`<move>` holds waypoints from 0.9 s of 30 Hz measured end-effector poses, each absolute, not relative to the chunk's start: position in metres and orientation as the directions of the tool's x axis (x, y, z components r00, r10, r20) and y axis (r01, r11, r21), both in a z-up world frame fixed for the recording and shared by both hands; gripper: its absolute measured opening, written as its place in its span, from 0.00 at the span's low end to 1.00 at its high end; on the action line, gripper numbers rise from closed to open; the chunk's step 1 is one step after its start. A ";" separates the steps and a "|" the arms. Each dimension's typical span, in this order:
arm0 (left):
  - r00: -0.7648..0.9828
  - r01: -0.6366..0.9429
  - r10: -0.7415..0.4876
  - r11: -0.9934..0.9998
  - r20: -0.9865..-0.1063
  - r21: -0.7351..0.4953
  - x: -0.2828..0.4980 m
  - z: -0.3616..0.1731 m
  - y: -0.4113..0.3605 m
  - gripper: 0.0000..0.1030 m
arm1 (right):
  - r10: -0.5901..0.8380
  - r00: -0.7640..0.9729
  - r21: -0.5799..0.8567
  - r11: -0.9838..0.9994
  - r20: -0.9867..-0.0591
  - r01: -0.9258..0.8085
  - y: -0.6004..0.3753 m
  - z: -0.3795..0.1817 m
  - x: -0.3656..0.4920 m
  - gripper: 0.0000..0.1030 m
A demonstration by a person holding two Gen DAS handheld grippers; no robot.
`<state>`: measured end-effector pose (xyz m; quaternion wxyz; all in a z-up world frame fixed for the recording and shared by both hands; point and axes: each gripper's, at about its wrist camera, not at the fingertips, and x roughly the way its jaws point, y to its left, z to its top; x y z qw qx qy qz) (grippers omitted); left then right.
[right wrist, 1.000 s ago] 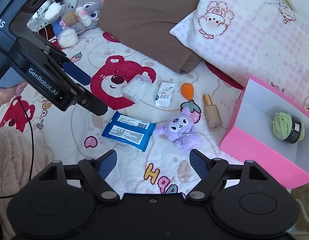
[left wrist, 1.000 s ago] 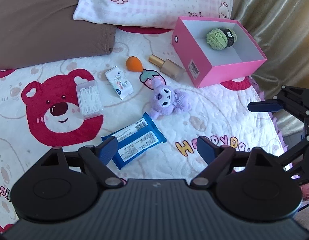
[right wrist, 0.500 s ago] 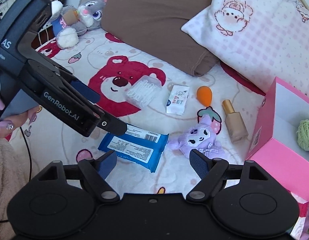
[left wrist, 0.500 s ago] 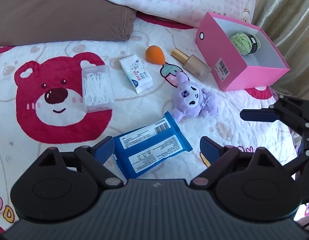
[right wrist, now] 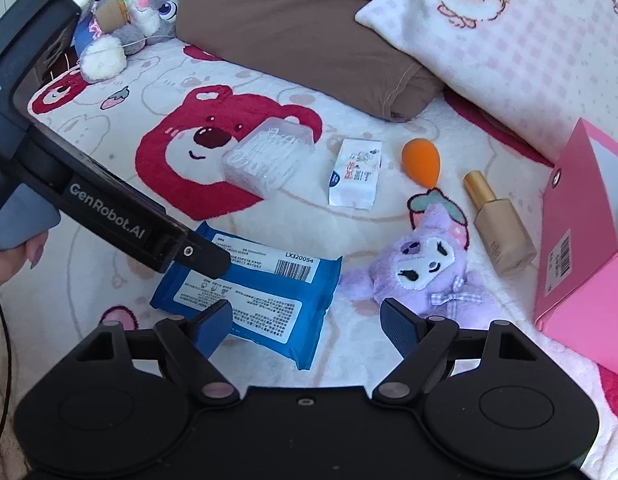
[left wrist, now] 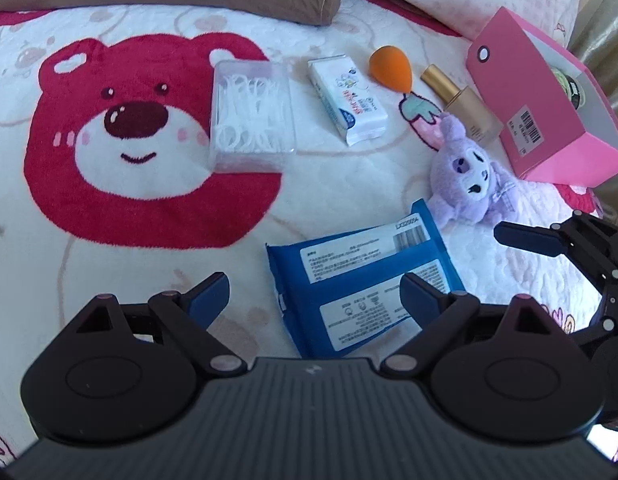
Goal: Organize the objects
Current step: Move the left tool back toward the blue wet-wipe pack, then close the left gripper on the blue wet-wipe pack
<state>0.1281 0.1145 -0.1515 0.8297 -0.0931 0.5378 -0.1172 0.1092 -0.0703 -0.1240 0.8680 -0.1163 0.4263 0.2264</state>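
Note:
A blue wipes pack [left wrist: 361, 280] [right wrist: 249, 284] lies on the bear-print bedspread. My left gripper [left wrist: 315, 294] hangs open just above it, the fingers straddling its left part without pressing. My right gripper [right wrist: 305, 320] is open too, low over the pack's right end, with a purple plush [right wrist: 421, 268] [left wrist: 465, 176] just past its right finger. Farther back lie a clear floss-pick box [left wrist: 251, 112], a white tissue pack [left wrist: 349, 96], an orange sponge [left wrist: 391, 68] and a gold-capped bottle [left wrist: 465, 100]. An open pink box [left wrist: 541, 108] [right wrist: 577, 240] at the right holds green yarn [left wrist: 569, 84].
A brown pillow [right wrist: 309, 28] and a pink checked pillow [right wrist: 509, 48] close off the back. Stuffed toys [right wrist: 141, 16] sit at the far left. A gold curtain [left wrist: 605, 20] hangs beyond the pink box. A hand [right wrist: 13, 252] holds the left gripper's handle.
Both grippers have sunk toward the bedspread and closer to the blue pack. The left fingers, earlier short of the pack, now straddle it. No object has moved.

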 end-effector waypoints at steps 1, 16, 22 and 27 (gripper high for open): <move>0.388 0.087 -0.284 0.958 -0.877 -0.272 0.128 -0.156 0.115 0.90 | 0.296 0.521 0.007 0.874 -0.801 -0.486 -0.070 -0.129 0.112 0.82; 0.412 0.108 -0.348 0.937 -0.842 -0.334 0.116 -0.165 0.101 0.38 | 0.401 0.416 0.273 0.902 -0.816 -0.335 -0.094 -0.155 0.118 0.43; 0.394 0.093 -0.369 0.927 -0.842 -0.363 0.099 -0.165 0.095 0.36 | 0.369 0.426 0.223 0.908 -0.826 -0.354 -0.097 -0.145 0.092 0.37; 0.388 0.099 -0.353 0.934 -0.851 -0.343 0.097 -0.171 0.087 0.36 | 0.354 0.408 0.216 0.913 -0.841 -0.347 -0.106 -0.150 0.086 0.39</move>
